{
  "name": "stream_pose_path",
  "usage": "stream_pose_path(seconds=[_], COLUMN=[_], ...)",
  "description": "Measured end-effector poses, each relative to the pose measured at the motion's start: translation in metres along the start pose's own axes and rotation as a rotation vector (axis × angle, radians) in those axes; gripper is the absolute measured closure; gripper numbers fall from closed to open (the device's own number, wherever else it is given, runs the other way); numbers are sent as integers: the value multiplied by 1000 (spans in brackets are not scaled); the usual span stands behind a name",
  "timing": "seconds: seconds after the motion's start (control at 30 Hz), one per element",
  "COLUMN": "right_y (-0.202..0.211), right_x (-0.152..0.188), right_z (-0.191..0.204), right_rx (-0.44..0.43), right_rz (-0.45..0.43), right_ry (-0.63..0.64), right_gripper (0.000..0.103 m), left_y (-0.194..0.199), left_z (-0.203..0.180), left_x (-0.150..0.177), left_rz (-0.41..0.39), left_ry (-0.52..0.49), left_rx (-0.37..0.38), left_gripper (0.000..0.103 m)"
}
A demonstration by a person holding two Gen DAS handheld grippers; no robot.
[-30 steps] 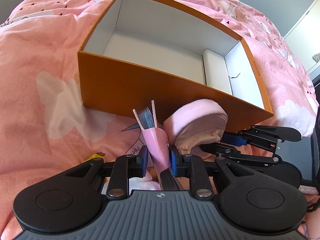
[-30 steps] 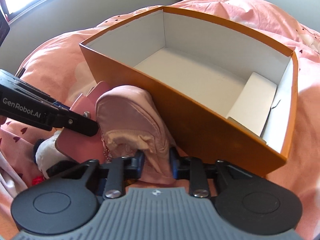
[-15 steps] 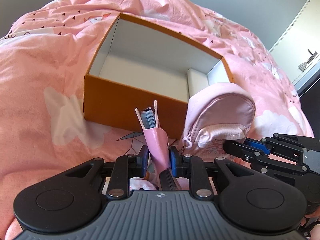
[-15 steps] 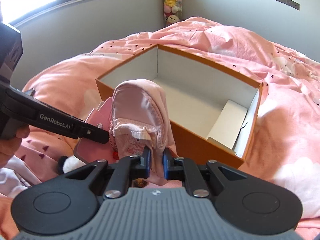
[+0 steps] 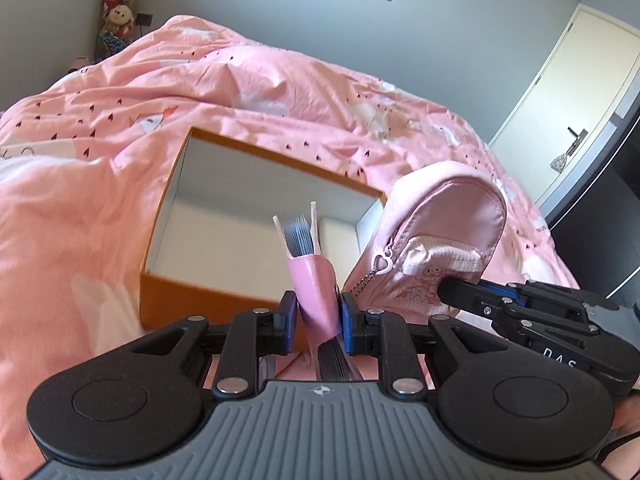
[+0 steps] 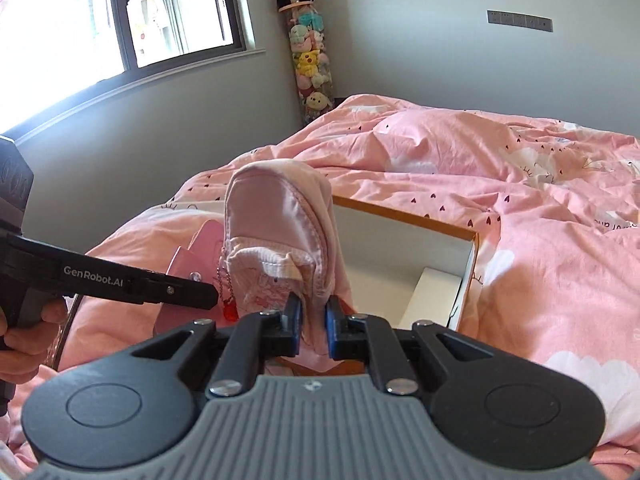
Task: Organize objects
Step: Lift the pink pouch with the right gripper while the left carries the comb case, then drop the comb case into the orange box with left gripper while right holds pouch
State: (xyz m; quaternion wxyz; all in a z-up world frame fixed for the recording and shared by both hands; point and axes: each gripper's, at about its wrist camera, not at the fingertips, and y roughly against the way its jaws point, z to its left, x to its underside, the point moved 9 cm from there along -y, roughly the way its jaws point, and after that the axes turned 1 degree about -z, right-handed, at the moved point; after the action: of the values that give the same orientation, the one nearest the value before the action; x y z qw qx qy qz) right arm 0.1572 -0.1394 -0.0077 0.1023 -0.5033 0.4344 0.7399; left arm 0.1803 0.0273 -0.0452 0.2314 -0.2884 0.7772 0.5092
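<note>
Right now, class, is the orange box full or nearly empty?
Nearly empty. The orange box shows bare white walls and floor, with only a white insert at one end; the near corners are hidden by the pink pouch.

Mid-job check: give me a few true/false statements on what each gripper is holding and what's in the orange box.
1. The left gripper is clamped on a pink notebook. True.
2. The right gripper is open and holds nothing. False: it is shut on the pink pouch.
3. The pink pouch already lies inside the orange box. False: it is held up in front of the box.
4. The orange box sits on a pink duvet. True.
</note>
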Motion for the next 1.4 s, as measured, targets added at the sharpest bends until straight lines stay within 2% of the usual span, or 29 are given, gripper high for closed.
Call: stream_pose_path(seconds=[0.17,0.27,0.43,0.6,0.93,1.13,1.4], right_y=[-8,-14,-29,-47,-81,-90,-102], right_x=[-18,-25,-25,-18,-5,-3,1], right_z=[-13,-25,-46,-65,-94,-107,-112], right_rx=[9,27,57,84,104,108,117], right_rz=[-24,-26,-4,31,113,128,145], right_ry=[-44,-84,-131,-176,-245,-260,-236], right_gripper=[90,90,90,90,90,90,90], left_y=[-16,-30,-56,-87,-148,-178,-203], left_z=[-2,-4,-3,5,21,21,19], left_x=[-22,-29,-35,-38,-20,-4,16], left_rz=[-10,18,58,98,292,410,539], left_ry=[-12,-9,-6,-11,47,31,68], left_rx=[6,30,48,26,24,14,60], left_gripper=[78,78,78,78,78,78,79])
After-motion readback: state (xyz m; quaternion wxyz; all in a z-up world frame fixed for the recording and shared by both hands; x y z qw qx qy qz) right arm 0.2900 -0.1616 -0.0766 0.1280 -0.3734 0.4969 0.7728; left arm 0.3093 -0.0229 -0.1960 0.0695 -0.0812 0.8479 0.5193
